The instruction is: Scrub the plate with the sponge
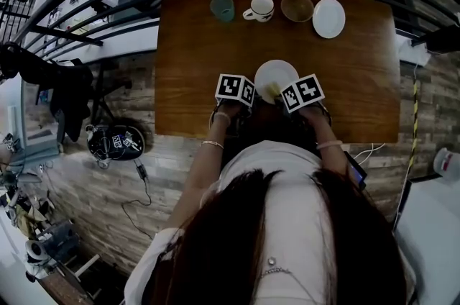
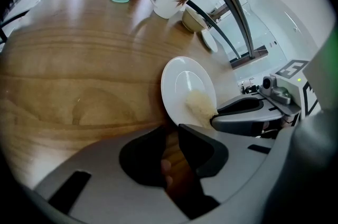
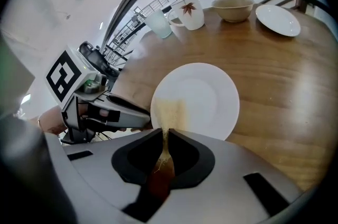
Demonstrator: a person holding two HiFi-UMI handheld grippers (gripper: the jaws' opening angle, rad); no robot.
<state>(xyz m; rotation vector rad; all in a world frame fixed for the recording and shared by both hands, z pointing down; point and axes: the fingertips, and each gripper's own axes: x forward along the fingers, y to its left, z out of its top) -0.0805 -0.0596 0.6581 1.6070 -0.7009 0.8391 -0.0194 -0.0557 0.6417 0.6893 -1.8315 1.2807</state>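
Closed hard on the yellow sponge at the right gripper, squeezing it to a thin strip between the jaws and laying its free end flat on the near-left part of the plate. Drawn to a narrow gap at the left gripper too, tips meeting the plate's left rim and seemingly nipping it there to pin it down, though hard to confirm how firmly. Lying flat on the wooden table, toward its near edge, white face up, with nothing on it apart from the sponge's own yellow patch. Beyond the plate, well apart along the far edge: a frosted tumbler, a leaf-printed mug, a tan bowl and a second white plate, none involved. Judged as scrubbing under way, with only the near-left part under the sponge and the centre and right side uncovered. Next, probably: hold the squeeze on the sponge, press down and sweep across the centre toward the right rim in strokes or circles, with the left grip steady so as not to let the plate skate or tip. Ease the pressure near the rim to avoid lifting the opposite edge.
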